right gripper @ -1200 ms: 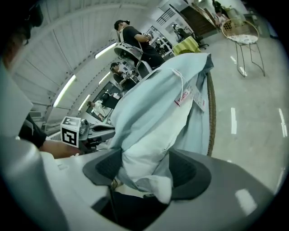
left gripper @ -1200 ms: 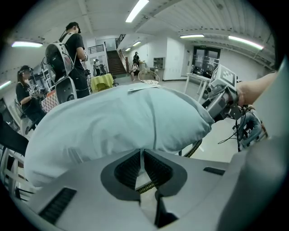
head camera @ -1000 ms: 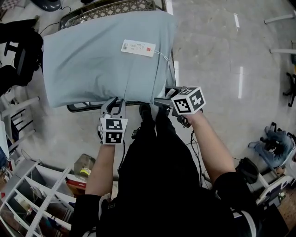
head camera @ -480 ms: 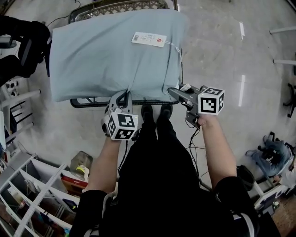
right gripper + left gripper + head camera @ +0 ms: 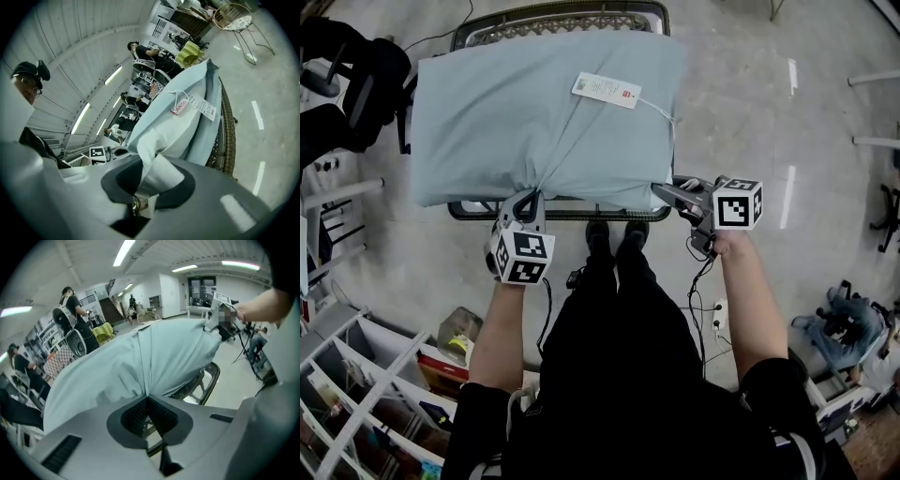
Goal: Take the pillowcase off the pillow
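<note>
A pillow in a pale blue pillowcase (image 5: 534, 122) lies on a wicker chair (image 5: 562, 17), with a white paper tag (image 5: 607, 90) on a string on top. My left gripper (image 5: 528, 200) is shut on a pinch of the pillowcase (image 5: 154, 357) at its near edge; the cloth gathers into folds toward the jaws. My right gripper (image 5: 667, 191) has just closed on the pillowcase's near right corner, and a fold of cloth (image 5: 157, 173) sits pressed between its jaws. In the right gripper view the tag (image 5: 194, 105) hangs on the pillowcase's side.
The chair's dark rim (image 5: 572, 213) runs under the pillow's near edge. My shoes (image 5: 615, 232) stand right below it on the glossy floor. A white shelf rack (image 5: 356, 394) sits at the lower left, dark equipment (image 5: 347, 75) at the upper left. People stand in the room's background (image 5: 70, 315).
Both grippers have closed on the pillowcase's near edge. The left gripper has shifted left, drawing the cloth into folds; the right has moved out to the right corner.
</note>
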The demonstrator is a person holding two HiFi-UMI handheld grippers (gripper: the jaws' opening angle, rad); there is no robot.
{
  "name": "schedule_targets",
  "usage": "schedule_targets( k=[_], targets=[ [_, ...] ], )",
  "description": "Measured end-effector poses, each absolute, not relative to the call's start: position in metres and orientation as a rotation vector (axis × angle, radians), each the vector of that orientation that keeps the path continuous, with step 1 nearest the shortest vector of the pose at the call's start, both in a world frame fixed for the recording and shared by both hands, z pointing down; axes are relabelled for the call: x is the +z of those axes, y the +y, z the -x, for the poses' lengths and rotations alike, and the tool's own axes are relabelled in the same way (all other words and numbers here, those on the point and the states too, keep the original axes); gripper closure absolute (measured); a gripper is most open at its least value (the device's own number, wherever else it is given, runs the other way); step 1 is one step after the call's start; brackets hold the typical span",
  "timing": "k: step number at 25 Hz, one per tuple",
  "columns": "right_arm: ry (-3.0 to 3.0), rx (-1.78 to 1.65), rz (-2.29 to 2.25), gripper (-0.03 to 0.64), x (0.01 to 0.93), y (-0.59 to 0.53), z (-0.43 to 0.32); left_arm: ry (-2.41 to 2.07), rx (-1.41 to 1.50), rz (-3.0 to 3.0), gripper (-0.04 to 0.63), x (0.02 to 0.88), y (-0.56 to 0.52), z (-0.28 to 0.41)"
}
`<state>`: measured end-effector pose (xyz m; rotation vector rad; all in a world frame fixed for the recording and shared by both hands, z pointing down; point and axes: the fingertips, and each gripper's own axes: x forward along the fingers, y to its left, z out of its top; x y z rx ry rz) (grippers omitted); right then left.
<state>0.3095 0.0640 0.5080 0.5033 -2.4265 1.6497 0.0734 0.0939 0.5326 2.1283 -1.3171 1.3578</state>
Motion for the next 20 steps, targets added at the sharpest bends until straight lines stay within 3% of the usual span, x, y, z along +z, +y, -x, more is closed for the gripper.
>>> schedule_targets(
  k=[3, 13, 16, 18, 20],
  targets=[
    [-2.416, 1.643, -0.485, 0.554, 0.503, 0.068, -0.303, -1.359, 1.407, -2.144, 0.588, 0.527, 0.083, -0.067],
    [-2.383, 1.694, -0.557, 0.529, 0.505, 0.079, -0.308, -1.407, 1.109, -2.142, 0.571, 0.502, 0.083, -0.082],
    [-2.313, 1.663, -0.571, 0.448, 0.522, 0.095, -0.314, -1.336, 1.041, -2.244, 0.465, 0.497, 0.093, -0.123],
    [-2.296, 1.672, -0.589, 0.448, 0.534, 0.103, -0.321, -1.287, 1.070, -2.254, 0.374, 0.510, 0.094, -0.136],
    [-2.279, 1.679, -0.611, 0.459, 0.548, 0.105, -0.324, -1.255, 1.159, -2.233, 0.328, 0.533, 0.091, -0.135]
  ],
)
